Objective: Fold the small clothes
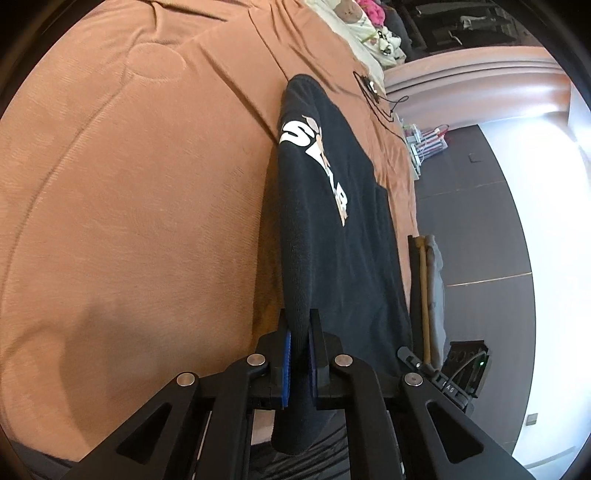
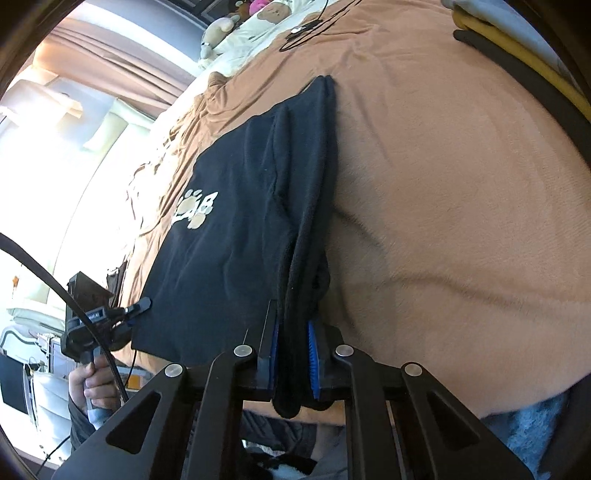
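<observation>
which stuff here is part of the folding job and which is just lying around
Part of the job:
black shirt
left claw
right claw
both shut on its edges

Lying about:
brown bedspread
stack of folded clothes
black cable
plush toys

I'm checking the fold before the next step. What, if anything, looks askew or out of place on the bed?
Nothing is spilled or damaged. The black shirt lies flat on the brown blanket, each side edge pinched by the left gripper and right gripper. The only stray item is a thin black cable beyond the shirt.
</observation>
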{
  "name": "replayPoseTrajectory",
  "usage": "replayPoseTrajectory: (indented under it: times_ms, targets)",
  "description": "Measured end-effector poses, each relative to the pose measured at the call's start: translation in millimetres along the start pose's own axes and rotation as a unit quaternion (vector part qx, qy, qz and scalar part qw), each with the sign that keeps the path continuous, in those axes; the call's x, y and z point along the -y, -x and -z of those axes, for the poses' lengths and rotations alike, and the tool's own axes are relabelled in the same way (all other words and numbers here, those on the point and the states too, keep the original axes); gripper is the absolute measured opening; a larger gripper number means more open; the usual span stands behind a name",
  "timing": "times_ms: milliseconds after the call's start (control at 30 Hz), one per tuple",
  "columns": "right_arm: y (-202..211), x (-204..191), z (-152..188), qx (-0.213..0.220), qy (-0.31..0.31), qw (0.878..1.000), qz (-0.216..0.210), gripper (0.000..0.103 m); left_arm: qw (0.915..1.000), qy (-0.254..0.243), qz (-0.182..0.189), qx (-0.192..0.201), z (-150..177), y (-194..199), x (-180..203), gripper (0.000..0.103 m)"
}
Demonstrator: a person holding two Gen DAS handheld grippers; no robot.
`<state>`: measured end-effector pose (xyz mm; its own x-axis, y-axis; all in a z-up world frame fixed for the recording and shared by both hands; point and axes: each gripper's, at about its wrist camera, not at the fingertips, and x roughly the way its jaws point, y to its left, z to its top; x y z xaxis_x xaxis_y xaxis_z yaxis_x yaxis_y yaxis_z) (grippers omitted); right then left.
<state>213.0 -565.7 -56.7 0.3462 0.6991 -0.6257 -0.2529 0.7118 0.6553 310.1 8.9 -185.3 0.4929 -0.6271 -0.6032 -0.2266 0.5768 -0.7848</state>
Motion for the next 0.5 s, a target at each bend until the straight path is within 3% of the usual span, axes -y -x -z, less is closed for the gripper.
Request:
replayPoseTrajectory:
  times_ms: [500]
  targets:
    - [-13, -21, 19, -0.029, 0.003, 1.000, -0.003, 0.010, 0.9999, 0.000, 0.013, 0.002, 12, 29, -17, 0.007]
